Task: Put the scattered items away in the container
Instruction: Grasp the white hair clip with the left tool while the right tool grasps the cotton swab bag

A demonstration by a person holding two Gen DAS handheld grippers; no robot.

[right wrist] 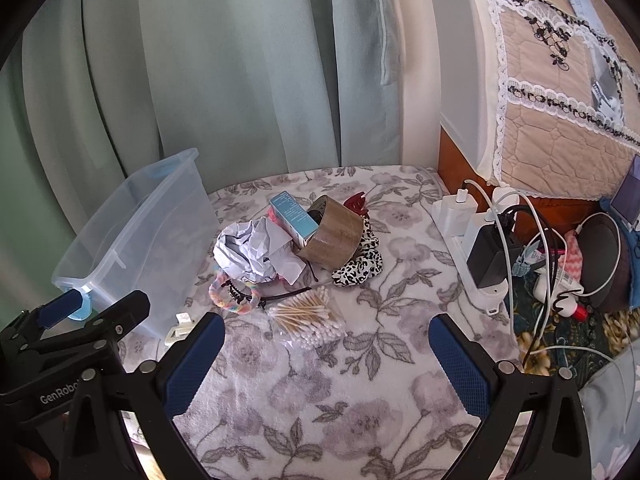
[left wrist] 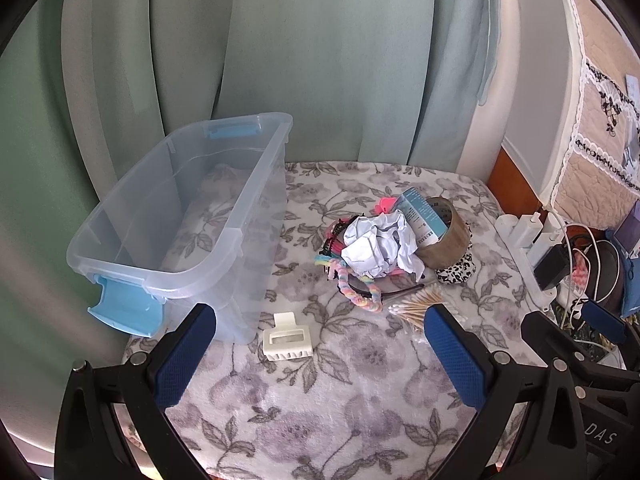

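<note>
A clear plastic bin (left wrist: 120,236) with blue latches stands at the left of the floral blanket; it looks empty, and shows in the right wrist view (right wrist: 132,232) too. A pile lies to its right: crumpled paper (left wrist: 376,246), a blue box (left wrist: 420,210), a brown tape roll (left wrist: 450,240), a pastel scrunchie (left wrist: 356,292), a leopard-print fabric (left wrist: 456,272). A bag of cotton swabs (right wrist: 308,316) lies nearer me. A white hair claw (left wrist: 286,340) lies by the bin. My left gripper (left wrist: 320,352) is open and empty above the blanket. My right gripper (right wrist: 326,360) is open and empty, near the swabs.
A white power strip (right wrist: 472,248) with chargers and cables lies along the blanket's right edge. More clutter sits beyond it (right wrist: 592,264). Green curtains (left wrist: 280,60) hang behind. A red hair claw (right wrist: 356,204) lies behind the tape.
</note>
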